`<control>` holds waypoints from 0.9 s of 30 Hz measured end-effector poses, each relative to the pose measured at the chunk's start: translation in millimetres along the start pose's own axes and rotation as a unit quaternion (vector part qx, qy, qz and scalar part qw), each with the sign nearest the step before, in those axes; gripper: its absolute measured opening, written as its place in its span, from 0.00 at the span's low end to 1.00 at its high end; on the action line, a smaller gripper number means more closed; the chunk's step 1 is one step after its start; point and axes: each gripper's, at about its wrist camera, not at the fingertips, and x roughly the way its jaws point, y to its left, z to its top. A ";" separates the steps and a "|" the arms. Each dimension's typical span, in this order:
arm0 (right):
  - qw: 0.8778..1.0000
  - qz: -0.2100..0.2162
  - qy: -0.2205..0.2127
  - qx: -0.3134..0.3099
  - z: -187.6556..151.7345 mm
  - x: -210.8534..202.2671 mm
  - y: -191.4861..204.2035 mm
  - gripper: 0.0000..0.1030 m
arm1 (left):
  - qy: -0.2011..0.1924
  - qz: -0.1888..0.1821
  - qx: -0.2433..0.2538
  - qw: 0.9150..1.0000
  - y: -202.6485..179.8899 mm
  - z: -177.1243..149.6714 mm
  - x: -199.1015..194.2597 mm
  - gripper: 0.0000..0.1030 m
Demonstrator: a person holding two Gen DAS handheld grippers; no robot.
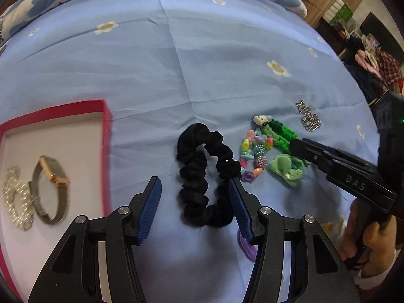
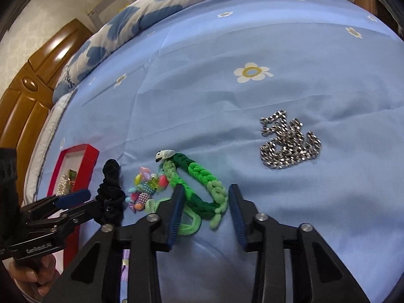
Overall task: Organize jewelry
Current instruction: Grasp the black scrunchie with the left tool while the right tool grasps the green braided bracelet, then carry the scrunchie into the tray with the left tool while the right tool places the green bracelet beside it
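A black scrunchie (image 1: 202, 174) lies on the blue bedsheet, between the open fingers of my left gripper (image 1: 195, 189); it also shows in the right wrist view (image 2: 111, 194). A red box (image 1: 106, 136) at the left holds a watch (image 1: 50, 189) and a pearl bracelet (image 1: 16, 197). A colourful bead bracelet (image 1: 255, 151), a braided green bracelet (image 2: 199, 176) with a white charm, a light green hair tie (image 1: 285, 169) and a silver chain (image 2: 290, 141) lie to the right. My right gripper (image 2: 205, 199) is open around the lower end of the green bracelet.
A folded blue-and-white quilt (image 2: 156, 7) lies along the far edge of the bed. A purple item (image 1: 246, 246) peeks out under my left gripper's right finger. A wooden headboard (image 2: 32, 96) stands at the left in the right wrist view.
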 end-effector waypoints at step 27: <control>0.993 0.089 -0.072 0.012 -26.1 -64.5 55.8 0.10 | -0.097 -0.035 -0.039 0.994 44.2 -50.4 -107.9 0.08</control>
